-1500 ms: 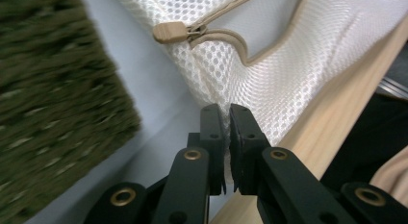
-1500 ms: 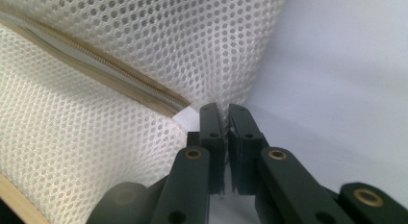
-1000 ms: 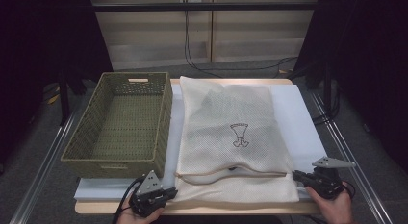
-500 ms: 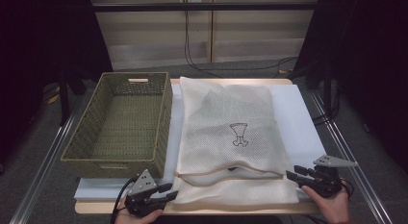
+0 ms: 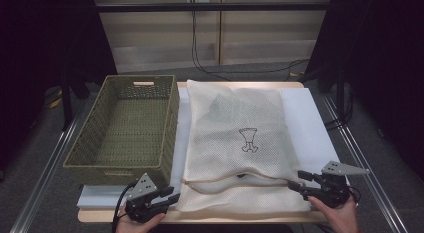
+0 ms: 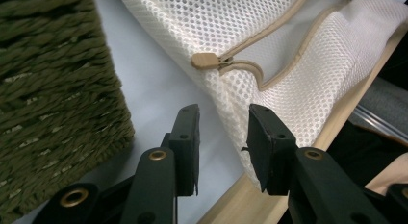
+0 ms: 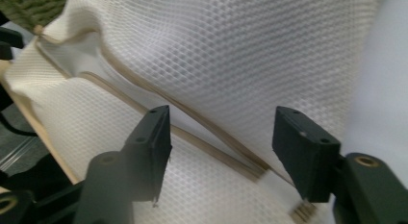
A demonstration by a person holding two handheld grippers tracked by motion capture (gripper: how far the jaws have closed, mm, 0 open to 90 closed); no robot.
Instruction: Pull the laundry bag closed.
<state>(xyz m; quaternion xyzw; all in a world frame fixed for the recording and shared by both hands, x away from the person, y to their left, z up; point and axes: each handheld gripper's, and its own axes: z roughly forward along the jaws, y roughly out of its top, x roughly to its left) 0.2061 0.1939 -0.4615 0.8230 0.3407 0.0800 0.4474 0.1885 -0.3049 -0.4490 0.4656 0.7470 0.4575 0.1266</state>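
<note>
**Both grippers let go at the mesh bag's near edge**

I'm looking at the white mesh bag (image 5: 240, 143) lying flat on the table (image 5: 300, 100), just right of the green woven basket (image 5: 125, 128), its zip edge toward me. The zip (image 6: 262, 39) gapes partly open along that edge, with the tan zip pull (image 6: 204, 59) at the bag's left corner.

My left gripper (image 5: 170, 198) sits at the bag's near-left corner. Its jaws have just been opening and stand a little apart, astride the bag's side edge; I think the pads are clear of the mesh, though the angle is tight.

My right gripper (image 5: 296, 180) is at the bag's near-right corner. Its jaws have just been opening and are spread wide above the end of the zip, holding nothing, the mesh lying loose beneath them.
</note>
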